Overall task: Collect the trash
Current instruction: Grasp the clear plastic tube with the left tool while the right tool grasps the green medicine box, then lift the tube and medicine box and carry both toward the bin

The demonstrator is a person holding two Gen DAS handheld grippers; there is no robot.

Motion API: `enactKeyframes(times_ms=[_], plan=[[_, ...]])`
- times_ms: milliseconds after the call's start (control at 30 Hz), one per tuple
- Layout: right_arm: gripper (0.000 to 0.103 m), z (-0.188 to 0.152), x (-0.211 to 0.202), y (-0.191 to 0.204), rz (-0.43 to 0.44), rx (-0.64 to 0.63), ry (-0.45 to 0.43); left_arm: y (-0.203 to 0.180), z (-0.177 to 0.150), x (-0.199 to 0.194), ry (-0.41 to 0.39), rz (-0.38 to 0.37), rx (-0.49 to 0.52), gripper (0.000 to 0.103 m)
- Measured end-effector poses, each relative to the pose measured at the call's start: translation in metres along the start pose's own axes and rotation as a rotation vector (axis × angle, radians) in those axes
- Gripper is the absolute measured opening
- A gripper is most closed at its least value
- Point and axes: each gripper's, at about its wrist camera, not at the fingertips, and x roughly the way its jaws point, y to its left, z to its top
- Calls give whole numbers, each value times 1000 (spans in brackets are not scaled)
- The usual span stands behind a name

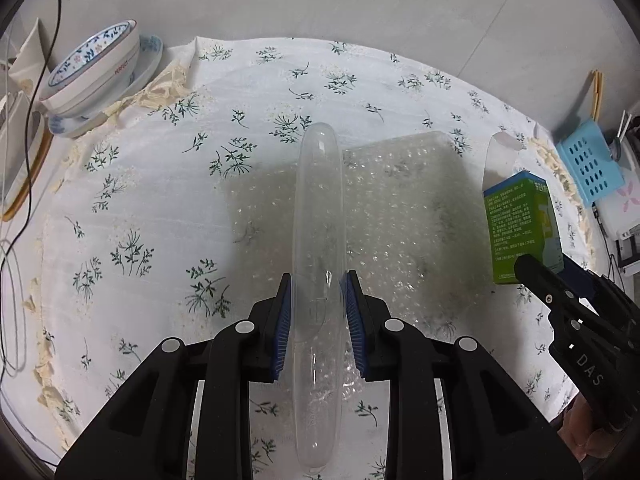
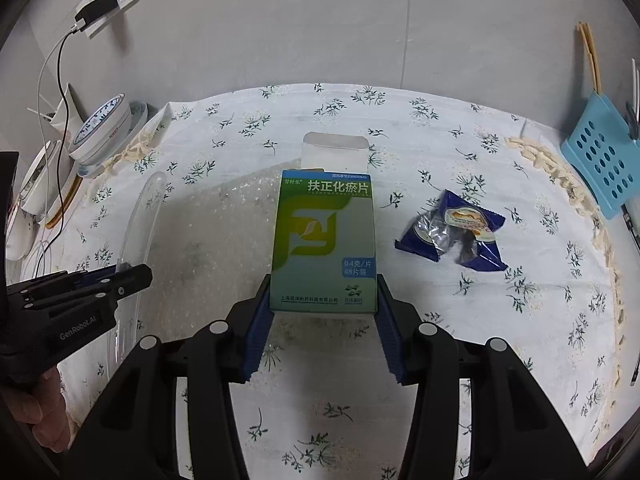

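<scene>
While left gripper (image 1: 316,304) clamps clear plastic tray (image 1: 318,240) and right gripper (image 2: 323,316) pinches medicine box (image 2: 325,240): still uncollected, bubble wrap (image 1: 400,216) and blue snack wrapper (image 2: 454,230).

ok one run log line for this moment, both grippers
left gripper: shut on clear plastic lid | right gripper: shut on green medicine box | on table: bubble wrap, blue wrapper

Your table (image 2: 460,360) wearing a floral cloth, bubble wrap (image 1: 400,208) lying at its middle, blue snack wrapper (image 2: 452,232) sitting right of it, stacked bowls (image 1: 96,72) resting on a plate (image 1: 148,64) far left, blue perforated basket (image 2: 600,160) sitting at the right edge.
</scene>
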Motion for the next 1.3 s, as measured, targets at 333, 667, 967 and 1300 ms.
enactKeyframes(times_ms=[333,667,967,1300], plan=[[46,-19,-23,-3,14,8,-28,-7,-22,-19,-18,-16,-1,25],[46,-38,-42,-3,26,6,-48,-13,-39,-33,-29,-25,0,25],[46,-54,-59,-2,32,3,-61,-19,-51,-50,-42,-40,5,25],[45,-67,-77,-5,44,6,-80,-26,-70,-59,-34,-41,4,25]])
